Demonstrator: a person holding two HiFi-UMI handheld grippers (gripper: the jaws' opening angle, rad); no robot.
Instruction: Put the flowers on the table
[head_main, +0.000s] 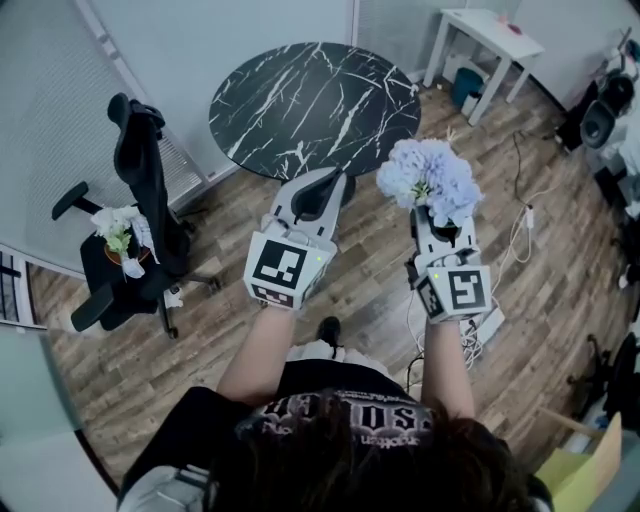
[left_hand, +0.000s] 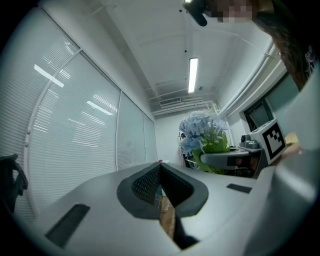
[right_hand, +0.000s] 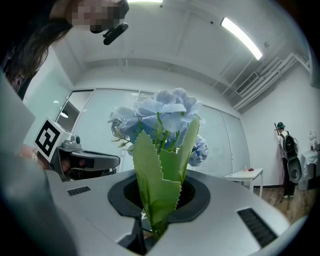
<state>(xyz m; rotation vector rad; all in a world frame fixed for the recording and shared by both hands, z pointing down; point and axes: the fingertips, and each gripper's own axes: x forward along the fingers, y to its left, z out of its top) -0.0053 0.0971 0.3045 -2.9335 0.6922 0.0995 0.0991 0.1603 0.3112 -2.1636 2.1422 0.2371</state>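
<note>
Pale blue flowers (head_main: 432, 178) with green leaves stand upright in the right gripper (head_main: 440, 218), its jaws clamped on the stems and leaves. The bunch is held in the air near the edge of the round black marble table (head_main: 315, 100), not resting on it. The left gripper (head_main: 322, 190) is just beside it, jaws together with nothing between them. Well apart to the left, a black office chair (head_main: 140, 170) carries a pot of white flowers (head_main: 118, 232) on its seat. A white side table (head_main: 490, 30) stands beyond
</note>
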